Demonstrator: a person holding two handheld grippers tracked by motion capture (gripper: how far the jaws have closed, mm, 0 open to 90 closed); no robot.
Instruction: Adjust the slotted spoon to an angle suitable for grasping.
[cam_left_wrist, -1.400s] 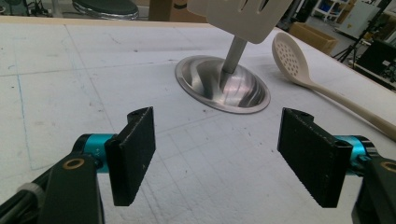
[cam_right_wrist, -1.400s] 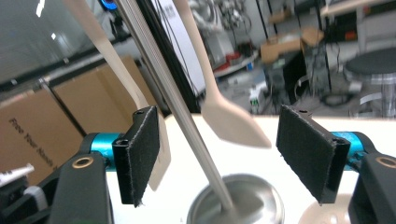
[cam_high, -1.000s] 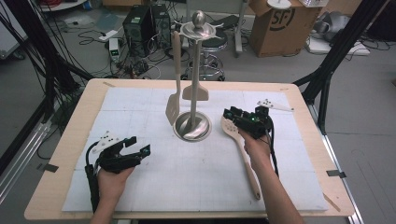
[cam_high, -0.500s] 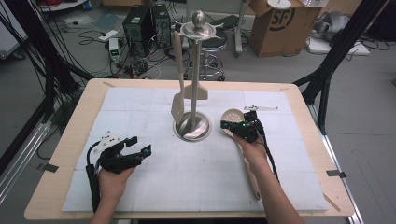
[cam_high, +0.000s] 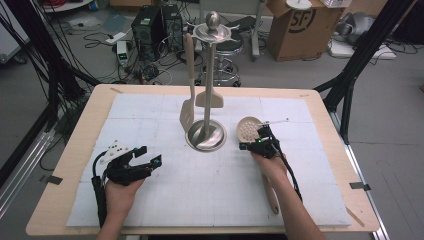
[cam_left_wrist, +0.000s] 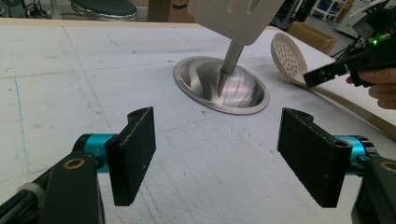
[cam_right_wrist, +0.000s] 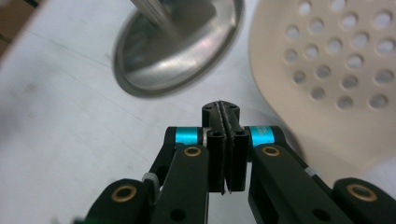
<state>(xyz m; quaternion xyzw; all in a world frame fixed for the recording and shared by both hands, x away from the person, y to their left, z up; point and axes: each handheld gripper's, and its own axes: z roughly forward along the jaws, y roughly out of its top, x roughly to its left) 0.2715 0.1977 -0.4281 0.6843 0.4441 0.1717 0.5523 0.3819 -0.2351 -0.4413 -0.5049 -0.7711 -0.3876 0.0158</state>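
Two grippers low over the counter (cam_high: 90, 115): left gripper (cam_high: 147, 160) spread, empty; right gripper (cam_right_wrist: 225, 145) pressed together, nothing visibly between, beside the slotted spoon (cam_high: 248, 128) lying on the mat. Farther off, the stand (cam_high: 206, 135) holds two spatulas. Judged: spoon not yet hung.

Ahead of your left gripper (cam_left_wrist: 217, 161), the stand's round base (cam_left_wrist: 221, 86) is polished metal, glossy, with streaked reflections. The gripper's jaw pads are matt black with a fine grainy texture, on shiny turquoise metal collars. Under it the table covering (cam_left_wrist: 60, 84) looks white, matt and rough, slightly scuffed. Just right of your right gripper (cam_right_wrist: 225, 142), the perforated spoon (cam_right_wrist: 336, 70) looks like smooth, matt cream plastic. The table edge (cam_high: 70, 165) is pale wood.
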